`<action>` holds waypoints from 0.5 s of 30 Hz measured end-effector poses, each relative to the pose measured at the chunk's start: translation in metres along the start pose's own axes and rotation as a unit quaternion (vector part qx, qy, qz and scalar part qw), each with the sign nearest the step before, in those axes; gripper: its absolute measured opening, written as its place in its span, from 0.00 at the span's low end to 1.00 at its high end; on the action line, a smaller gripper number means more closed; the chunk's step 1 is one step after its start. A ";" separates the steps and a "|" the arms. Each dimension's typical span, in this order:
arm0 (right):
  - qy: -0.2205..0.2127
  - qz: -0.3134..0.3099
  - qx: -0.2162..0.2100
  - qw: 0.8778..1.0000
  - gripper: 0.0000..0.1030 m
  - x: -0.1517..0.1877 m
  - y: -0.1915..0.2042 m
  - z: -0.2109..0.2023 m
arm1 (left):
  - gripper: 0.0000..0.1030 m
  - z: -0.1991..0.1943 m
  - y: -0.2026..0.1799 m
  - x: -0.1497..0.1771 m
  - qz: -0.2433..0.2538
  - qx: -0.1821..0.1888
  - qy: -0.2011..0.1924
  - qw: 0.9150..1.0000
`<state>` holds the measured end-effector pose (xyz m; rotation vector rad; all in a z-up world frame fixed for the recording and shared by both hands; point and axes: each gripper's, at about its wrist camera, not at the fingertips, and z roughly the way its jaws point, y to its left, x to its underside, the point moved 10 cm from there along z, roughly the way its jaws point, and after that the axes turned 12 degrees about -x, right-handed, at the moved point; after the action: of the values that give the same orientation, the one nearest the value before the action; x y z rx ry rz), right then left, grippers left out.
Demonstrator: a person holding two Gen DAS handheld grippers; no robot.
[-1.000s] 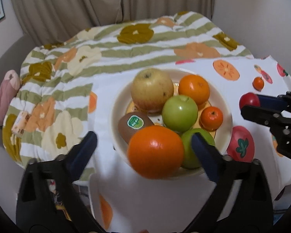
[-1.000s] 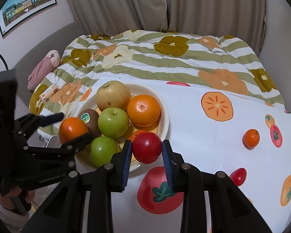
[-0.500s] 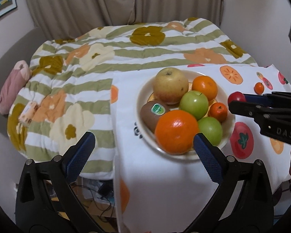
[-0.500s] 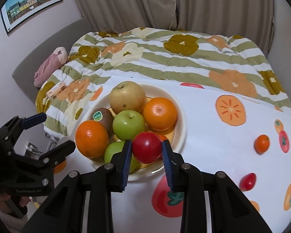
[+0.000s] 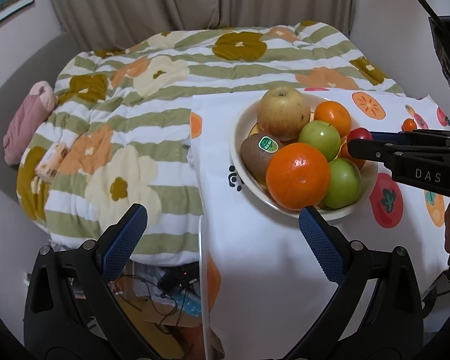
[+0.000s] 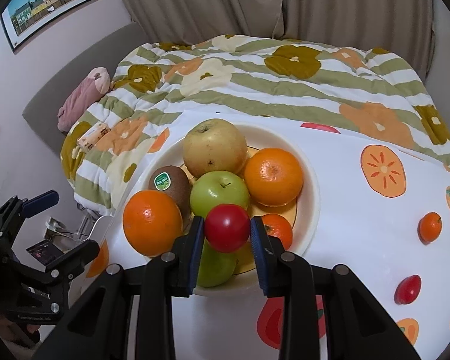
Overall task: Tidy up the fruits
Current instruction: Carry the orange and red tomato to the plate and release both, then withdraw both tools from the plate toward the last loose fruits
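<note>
A: In bowl, rear half?
B: Large apple at rear; orange at right; kiwi by left wall; apple at centre.
A: Front half?
B: Second orange front-left, against kiwi; second apple at front rim; mandarin front-right. Above front, tomato clamped in right gripper.
A: Outside bowl?
B: Beneath, tablecloth. Right, well apart: small mandarin, cherry tomato nearer front. Behind and left, quilt, tissue pack on it. Front-left, apart, left gripper, jaws spread.
</note>
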<state>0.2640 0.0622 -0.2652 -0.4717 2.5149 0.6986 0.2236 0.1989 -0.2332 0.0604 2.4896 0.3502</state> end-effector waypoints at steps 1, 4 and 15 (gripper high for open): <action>0.002 0.004 0.000 1.000 0.33 0.000 -0.001 0.001 | 1.00 0.000 0.000 0.000 0.000 0.000 0.000 1.000; 0.001 0.011 -0.010 1.000 0.77 0.001 -0.002 0.000 | 1.00 -0.002 -0.001 0.003 -0.003 0.001 0.001 1.000; -0.022 0.000 -0.015 1.000 1.00 -0.001 0.006 -0.015 | 1.00 -0.016 -0.004 0.007 -0.003 0.000 0.000 1.000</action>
<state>0.2566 0.0585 -0.2510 -0.4631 2.4667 0.7404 0.2089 0.1918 -0.2259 0.0525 2.4885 0.3474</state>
